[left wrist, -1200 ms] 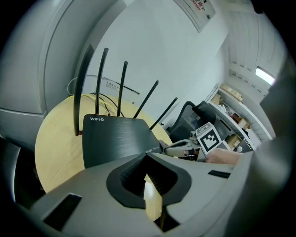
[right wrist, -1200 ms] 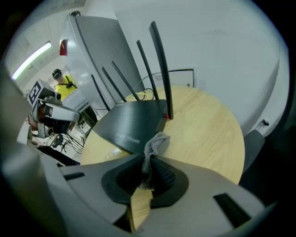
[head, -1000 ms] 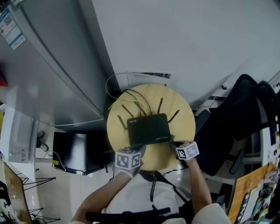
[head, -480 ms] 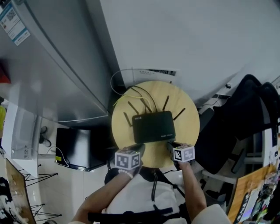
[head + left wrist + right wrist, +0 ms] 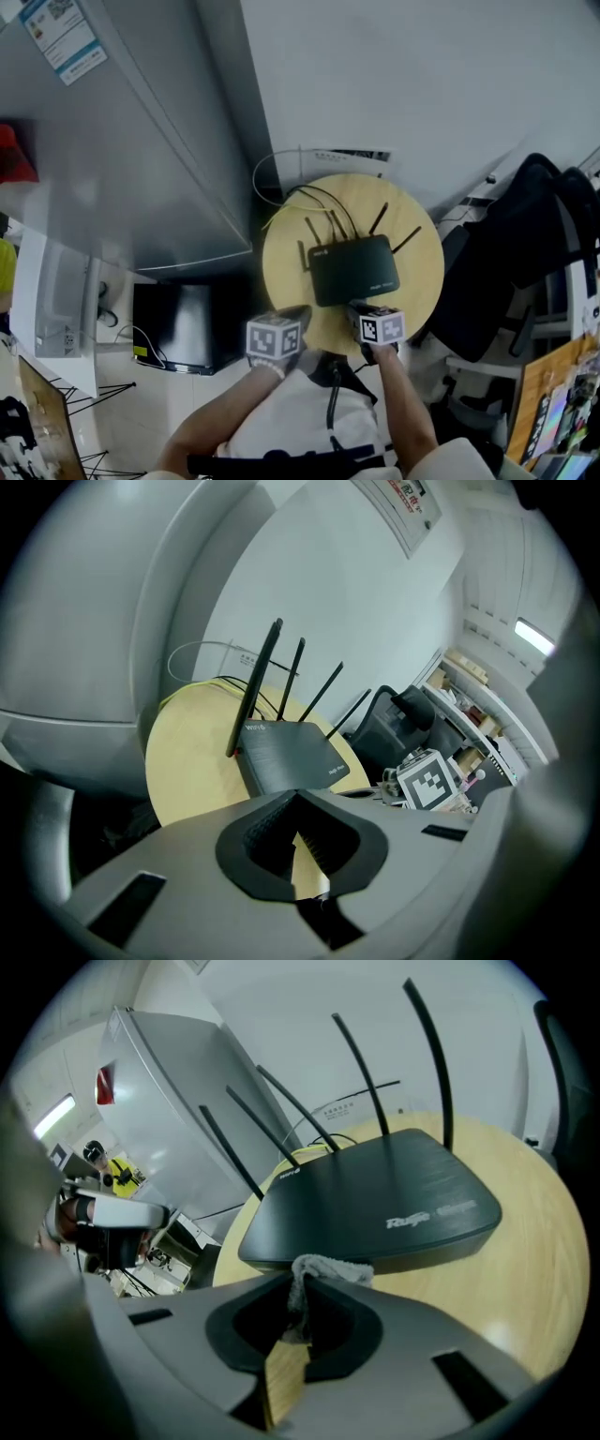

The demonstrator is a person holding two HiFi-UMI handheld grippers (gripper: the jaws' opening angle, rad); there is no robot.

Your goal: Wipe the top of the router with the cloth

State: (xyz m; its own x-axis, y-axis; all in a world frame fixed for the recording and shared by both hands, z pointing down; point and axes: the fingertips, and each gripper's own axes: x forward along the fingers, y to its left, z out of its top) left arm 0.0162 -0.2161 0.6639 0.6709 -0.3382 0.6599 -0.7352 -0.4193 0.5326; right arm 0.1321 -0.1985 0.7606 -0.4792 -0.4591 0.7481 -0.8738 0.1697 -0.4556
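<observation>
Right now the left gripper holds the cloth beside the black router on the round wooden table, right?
No: the right gripper holds the cloth, as the right gripper view shows; the left gripper is shut on nothing. The rest stands: black router, round wooden table.

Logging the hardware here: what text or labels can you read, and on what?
"WiFi6": top of the router, near its antennas.
"Ruijie", probably, plus a blurred second word: router top, front edge.
Sticker on the grey cabinet: too small to read.
Wall label behind the router: too small to read.
</observation>
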